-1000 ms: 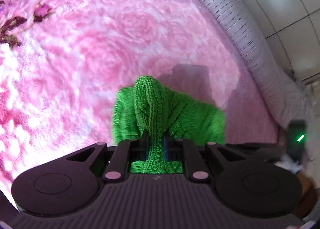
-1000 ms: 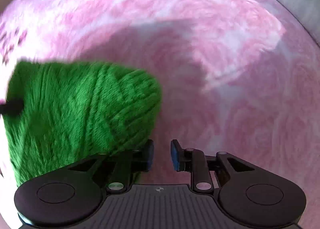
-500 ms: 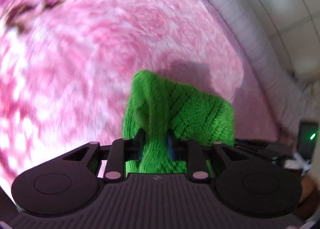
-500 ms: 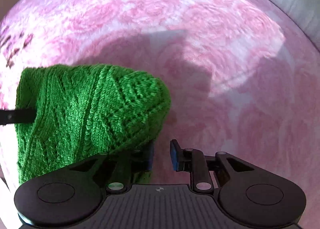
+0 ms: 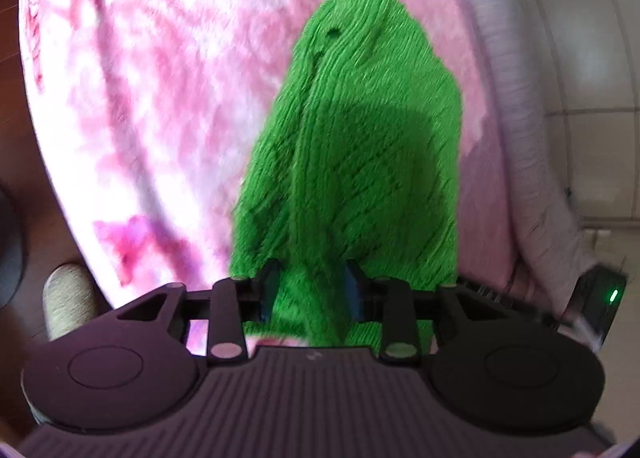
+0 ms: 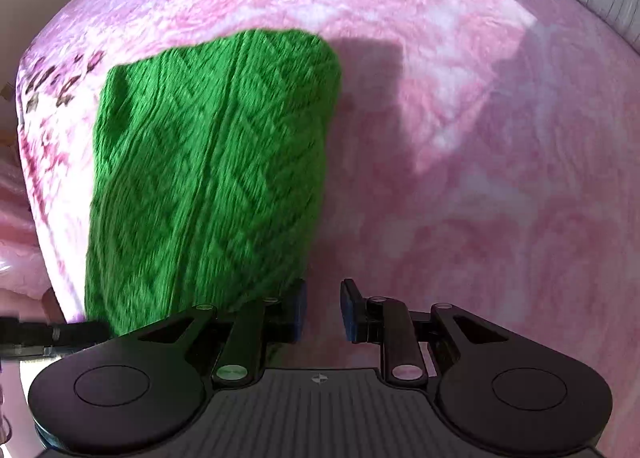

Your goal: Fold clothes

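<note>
Lying on the pink blanket (image 6: 460, 137), the green knit sweater (image 5: 352, 145) is filling the frame's middle. The left gripper (image 5: 312, 294) is pinching its edge; the right gripper (image 6: 323, 310) is sitting slightly open, holding nothing.

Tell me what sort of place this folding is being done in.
Most likely a bedroom, with the work done on a bed. A plush pink rose-patterned blanket covers the whole surface, a ribbed grey padded edge, perhaps a headboard, runs along it, and tiled flooring shows beyond. The green knitted garment lies on the blanket.
</note>
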`<state>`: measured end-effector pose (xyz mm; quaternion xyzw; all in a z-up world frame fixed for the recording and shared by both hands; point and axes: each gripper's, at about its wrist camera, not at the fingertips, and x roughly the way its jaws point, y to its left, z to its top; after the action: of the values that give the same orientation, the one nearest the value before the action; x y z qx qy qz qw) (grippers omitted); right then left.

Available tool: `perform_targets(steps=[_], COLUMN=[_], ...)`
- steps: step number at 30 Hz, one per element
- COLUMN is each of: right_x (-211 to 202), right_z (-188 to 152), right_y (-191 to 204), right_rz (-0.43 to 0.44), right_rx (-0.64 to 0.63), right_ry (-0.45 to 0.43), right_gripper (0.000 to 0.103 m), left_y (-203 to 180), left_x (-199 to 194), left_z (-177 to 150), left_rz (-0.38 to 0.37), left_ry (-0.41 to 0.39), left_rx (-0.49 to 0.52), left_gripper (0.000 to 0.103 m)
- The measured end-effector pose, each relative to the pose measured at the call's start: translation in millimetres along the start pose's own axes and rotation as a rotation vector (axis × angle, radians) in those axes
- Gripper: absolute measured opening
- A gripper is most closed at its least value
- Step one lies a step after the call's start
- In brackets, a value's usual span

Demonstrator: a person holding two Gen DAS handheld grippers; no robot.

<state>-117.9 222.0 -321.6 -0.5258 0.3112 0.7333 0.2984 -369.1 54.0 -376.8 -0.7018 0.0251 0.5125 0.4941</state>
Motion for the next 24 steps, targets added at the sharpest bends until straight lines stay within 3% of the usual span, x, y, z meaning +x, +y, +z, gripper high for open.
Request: perform_targets(steps=[6,9,12,17,20,24], right_x=[-6,0,17,1,-25,-47], right_z=[-7,-12,-16,-20,-27,-33], right_y=[10,21,28,15,9,18], right_rz=[0.013,0.014,-0.056,-0.071,-0.010,0.199], right_rx=[0.001,-0.013,-0.036,0.042,0.094,0.112], right_ry=[-0.040,-0.046,-0.044,-0.077,-0.145,-0.256], right_gripper=[0.022,0.022,0.022,0.022,0.022,0.022], left_y=[0,11,6,1,-13,-36], left_x=[-36,-25,-11,-36,-57,-58], left_z=[-7,-9,-9,-12,-13,-14], left_rz=[0.051,0.068,0.087,0.112,0.125,0.071], left_ry=[-0.121,-0.090,-0.079,-0.107,-0.148,-0.173], left_rx=[0.141,0.161,0.218,0.243,0.300,0.383], left_gripper=[0.008,0.008,0.010,0.012,0.010,0.010])
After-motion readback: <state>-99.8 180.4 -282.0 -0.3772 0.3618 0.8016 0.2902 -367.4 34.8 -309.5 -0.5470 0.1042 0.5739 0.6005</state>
